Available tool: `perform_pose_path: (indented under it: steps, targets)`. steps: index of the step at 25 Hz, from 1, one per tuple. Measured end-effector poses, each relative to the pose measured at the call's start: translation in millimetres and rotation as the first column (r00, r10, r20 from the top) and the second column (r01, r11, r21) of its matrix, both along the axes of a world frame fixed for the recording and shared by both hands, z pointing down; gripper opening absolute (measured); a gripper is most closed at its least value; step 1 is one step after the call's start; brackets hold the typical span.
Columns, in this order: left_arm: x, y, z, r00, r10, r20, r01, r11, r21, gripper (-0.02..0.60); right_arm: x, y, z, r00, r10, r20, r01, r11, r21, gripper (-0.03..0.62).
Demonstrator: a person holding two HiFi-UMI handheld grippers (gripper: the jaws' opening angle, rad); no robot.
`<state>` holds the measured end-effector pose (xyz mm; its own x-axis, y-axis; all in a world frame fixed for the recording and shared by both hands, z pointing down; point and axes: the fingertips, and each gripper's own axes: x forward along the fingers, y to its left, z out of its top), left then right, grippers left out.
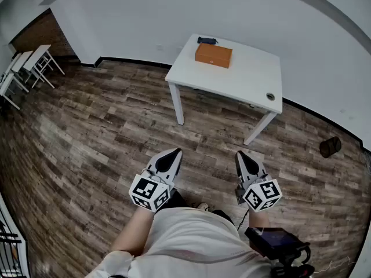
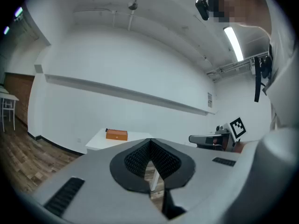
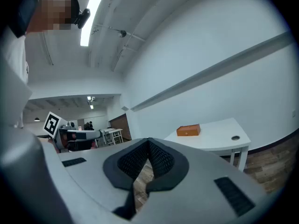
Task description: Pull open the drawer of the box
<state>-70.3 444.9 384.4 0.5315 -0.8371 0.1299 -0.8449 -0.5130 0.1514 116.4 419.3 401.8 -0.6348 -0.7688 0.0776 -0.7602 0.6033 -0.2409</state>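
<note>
An orange box lies on a white table far ahead of me, near the wall. It also shows small as the orange box in the left gripper view and the orange box in the right gripper view. Both grippers hang close to my body, well short of the table. My left gripper has its jaws pressed together with nothing between them, seen close as the left gripper. My right gripper is likewise shut and empty, seen close as the right gripper.
A small dark object lies behind the box. The table has a round cable hole. A dark cylinder stands on the wooden floor at right. White desks and chairs stand at far left. A black device hangs at my waist.
</note>
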Motion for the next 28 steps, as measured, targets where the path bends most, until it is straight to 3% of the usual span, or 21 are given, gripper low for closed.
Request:
perform_pose_path:
  steps: [7, 17, 28]
  targets:
    - [10.9, -17.1, 9.7, 1.000, 0.009, -0.019, -0.009, 1.000, -0.015, 0.009, 12.2, -15.2, 9.8, 1.000, 0.013, -0.009, -0.013, 1.000, -0.021, 0.003]
    - [14.1, -118.4, 7.0, 0.998, 0.057, -0.040, -0.057, 0.998, 0.001, 0.009, 26.6, -99.2, 9.8, 0.996, 0.082, -0.027, -0.083, 0.996, -0.036, 0.003]
    - [-40.0, -261.2, 14.3, 0.993, 0.078, -0.087, -0.080, 0.996, -0.026, 0.009, -21.3, -235.3, -6.9, 0.989, 0.126, -0.075, -0.128, 0.992, -0.020, 0.003]
